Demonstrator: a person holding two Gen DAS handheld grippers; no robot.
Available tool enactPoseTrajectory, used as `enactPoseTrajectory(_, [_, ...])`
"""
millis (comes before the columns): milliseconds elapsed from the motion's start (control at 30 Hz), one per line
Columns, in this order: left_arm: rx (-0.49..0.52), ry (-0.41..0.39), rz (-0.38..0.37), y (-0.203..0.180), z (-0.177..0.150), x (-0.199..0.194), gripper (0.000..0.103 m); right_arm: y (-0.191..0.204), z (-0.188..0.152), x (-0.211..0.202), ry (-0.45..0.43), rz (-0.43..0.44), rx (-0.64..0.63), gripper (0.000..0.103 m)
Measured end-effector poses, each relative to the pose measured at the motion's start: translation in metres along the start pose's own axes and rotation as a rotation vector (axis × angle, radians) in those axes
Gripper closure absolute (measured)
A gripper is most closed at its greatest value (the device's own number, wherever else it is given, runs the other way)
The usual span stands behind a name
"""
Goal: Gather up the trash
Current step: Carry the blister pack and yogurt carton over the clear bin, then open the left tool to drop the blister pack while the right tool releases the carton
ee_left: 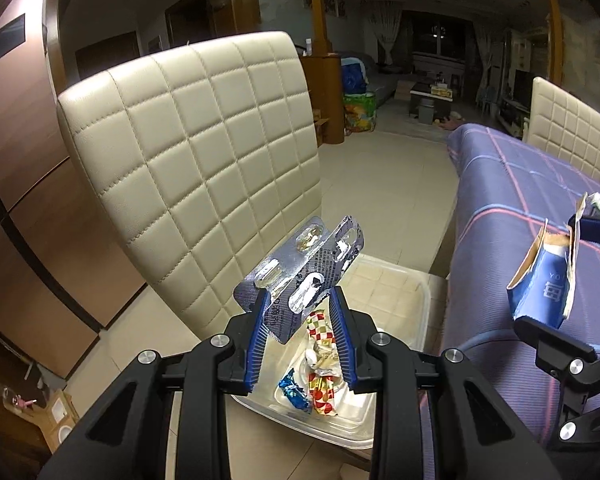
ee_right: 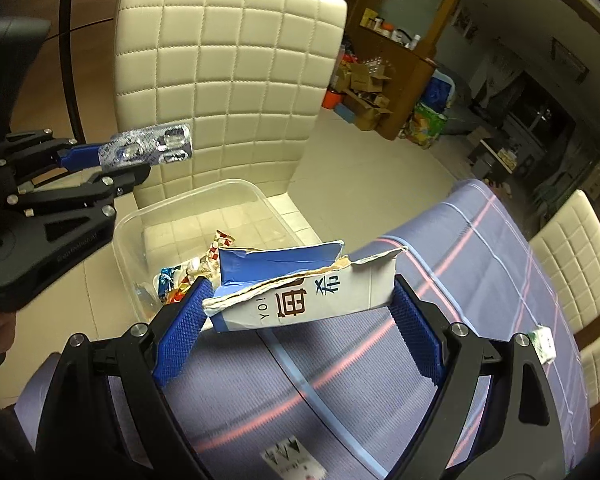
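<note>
1. My left gripper [ee_left: 300, 304] pinches a foil blister pack [ee_left: 304, 268] above the clear bin [ee_left: 416, 312] on the chair [ee_left: 204, 152].
2. My right gripper [ee_right: 300, 308], jaws wide, clamps a torn blue carton [ee_right: 300, 284] over the table's [ee_right: 440, 280] near-left edge, beside the bin.

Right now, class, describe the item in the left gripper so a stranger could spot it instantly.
Find the cream quilted chair; on its seat sits a clear plastic bin of candy wrappers. Above it, the left gripper pinches a silver blister pack: foil-backed with clear pill bubbles, unlike the colourful wrappers below.

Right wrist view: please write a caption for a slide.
Right gripper holds a torn carton near the trash tub on a chair.
</note>
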State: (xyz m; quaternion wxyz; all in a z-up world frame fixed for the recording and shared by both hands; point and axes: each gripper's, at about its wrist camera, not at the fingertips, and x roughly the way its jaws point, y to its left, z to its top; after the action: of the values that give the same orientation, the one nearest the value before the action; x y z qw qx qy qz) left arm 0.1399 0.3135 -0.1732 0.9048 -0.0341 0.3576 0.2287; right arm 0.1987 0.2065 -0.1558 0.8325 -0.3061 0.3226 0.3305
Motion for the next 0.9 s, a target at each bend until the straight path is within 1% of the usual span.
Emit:
enactPoseTrajectory(133, [0.005,0.035,-0.002,-0.002,-0.001,0.016,0.071,0.001,0.003,0.01,0.007,0.012,0.004,0.016])
enactPoseTrajectory(233, [0.0,0.064,-0.029,-0.005,-0.002,0.025,0.07,-0.001,0.001,0.018,0.023,0.019,0.019,0.016])
enactPoseTrajectory(267, [-0.008,0.077,-0.035,-0.005,-0.002,0.029,0.063,-0.003,0.001,0.021,0.029,0.017,0.022,0.016])
enactPoseTrajectory(300, [-0.013,0.083,-0.032,-0.006,-0.002,0.032,0.047,-0.003,0.001,0.022,0.034,0.016,0.023,0.016])
enactPoseTrajectory(367, [-0.032,0.074,-0.005,-0.005,-0.003,0.034,0.028,-0.006,0.0,0.026,0.044,0.019,0.029,0.016])
enactPoseTrajectory(400, [-0.041,0.064,0.003,-0.004,-0.003,0.034,0.025,-0.007,0.0,0.026,0.045,0.022,0.03,0.016])
enactPoseTrajectory(567, [-0.074,0.075,-0.001,0.005,-0.004,0.036,0.023,-0.008,0.003,0.028,0.042,0.03,0.029,0.016])
enactPoseTrajectory(733, [-0.08,0.076,0.036,0.014,-0.009,0.035,0.023,-0.001,0.008,0.03,0.034,0.043,0.009,0.016])
enactPoseTrajectory(900, [-0.084,0.096,0.054,0.02,-0.016,0.036,0.023,0.007,0.009,0.026,0.024,0.058,-0.011,0.015])
